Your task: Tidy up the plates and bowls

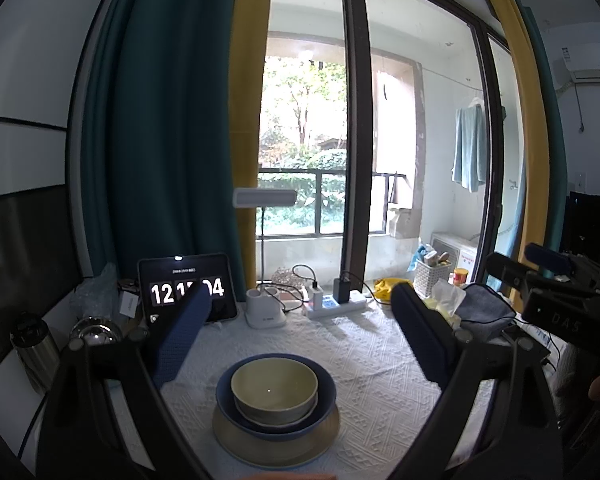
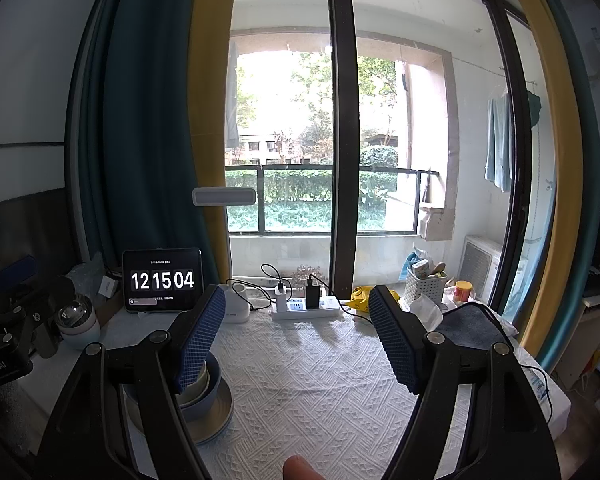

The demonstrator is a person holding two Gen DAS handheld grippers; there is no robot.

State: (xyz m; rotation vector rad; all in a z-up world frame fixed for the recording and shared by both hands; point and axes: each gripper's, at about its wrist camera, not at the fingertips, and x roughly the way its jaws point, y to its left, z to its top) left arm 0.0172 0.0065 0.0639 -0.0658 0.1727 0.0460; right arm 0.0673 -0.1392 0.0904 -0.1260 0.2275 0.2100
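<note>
left claw [image 1: 300, 308] is wide open w/ nothing between its blue pads [image 1: 184, 332], hanging above the table [image 1: 380, 380]. stack of dishes sits below it at 6 o'clock in the left wrist view: cream bowl [image 1: 274, 386] nested in a blue bowl [image 1: 276, 420], both on a tan plate [image 1: 276, 446], which lies on the white cloth. pads are apart from the stack, not touching it

right claw [image 2: 298, 316] is also wide open & empty, over bare cloth. in the right wrist view the same stack sits at 8 o'clock, partly hidden behind the left-hand pad [image 2: 200, 340]; blue bowl [image 2: 208, 394] & plate [image 2: 216, 416] edge show, cream bowl only as a sliver

right claw's black body shows at 3 o'clock in the left wrist view [image 1: 556, 288], well apart from the stack

back of table, 10 o'clock: tablet clock [image 2: 162, 280] reading 12 15 04. at 12 o'clock a power strip [image 2: 304, 306] w/ chargers plugged in, white cup holder [image 2: 236, 304] just beside it. at 2 o'clock a white basket [image 2: 424, 286], tissues [image 2: 426, 310] & a folded dark grey cloth [image 2: 468, 326]. window w/ balcony behind, teal & yellow curtains either side
</note>
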